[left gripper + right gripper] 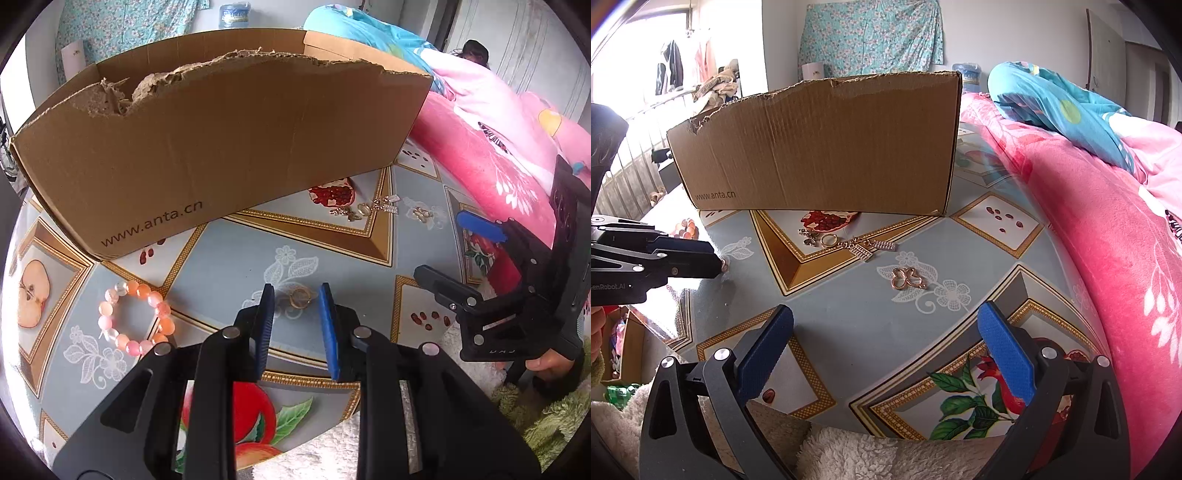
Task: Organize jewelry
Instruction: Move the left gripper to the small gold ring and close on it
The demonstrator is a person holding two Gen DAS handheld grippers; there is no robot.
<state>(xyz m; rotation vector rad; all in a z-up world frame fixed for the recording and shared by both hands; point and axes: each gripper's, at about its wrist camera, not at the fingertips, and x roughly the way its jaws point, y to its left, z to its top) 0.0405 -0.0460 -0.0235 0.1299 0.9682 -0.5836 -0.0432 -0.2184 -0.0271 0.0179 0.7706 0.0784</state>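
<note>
A torn cardboard box [207, 147] stands on the patterned table; it also shows in the right wrist view [827, 147]. My left gripper [297, 295] is open, its blue pads on either side of a gold ring [300, 298] lying on the table. A pink bead bracelet [135, 317] lies to its left. Small gold and silver pieces [364, 208] lie near the box. My right gripper [886, 317] is open and empty, just short of a gold butterfly-shaped piece [908, 278]. Beyond it lie a ring [829, 240] and silver charms [871, 249].
A pink and blue quilt [1108, 221] rises along the table's right edge. White fluffy fabric [849, 454] lies at the near edge. My right gripper shows at the right of the left wrist view [439, 251]. My left gripper shows at the left of the right wrist view [720, 258].
</note>
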